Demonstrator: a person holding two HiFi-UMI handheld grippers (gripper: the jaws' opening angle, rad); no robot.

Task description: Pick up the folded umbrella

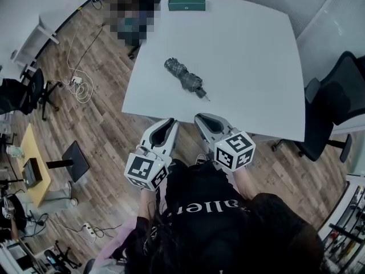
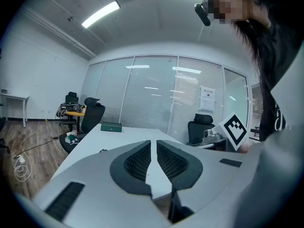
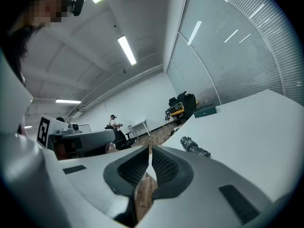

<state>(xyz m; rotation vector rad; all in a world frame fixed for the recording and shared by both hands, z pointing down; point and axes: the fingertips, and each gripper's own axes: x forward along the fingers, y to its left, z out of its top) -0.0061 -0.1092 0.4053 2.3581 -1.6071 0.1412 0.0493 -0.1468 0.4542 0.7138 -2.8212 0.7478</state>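
In the head view, a white desk is seen above a wooden floor. A folded umbrella is laid flat on the desk, left of its middle and well apart from the only other thing on it. Its long axis is set on a diagonal; the thicker bundled end is turned toward the far left, the thin tip toward the near right. A closed green box is placed at the far edge; what it holds cannot be told. The left claw and the right claw are held side by side at the desk's near edge, short of the umbrella and touching nothing. A black office chair is stood at the desk's right side.

In the left gripper view, the left claw is seen pressed together at its tips, with nothing caught between the pads; the green box is seen far off on the desk.

In the right gripper view, the right claw is likewise pressed together and empty. The umbrella is seen lying on the desk ahead and to the right of the tips, apart from them; the green box is seen beyond it.
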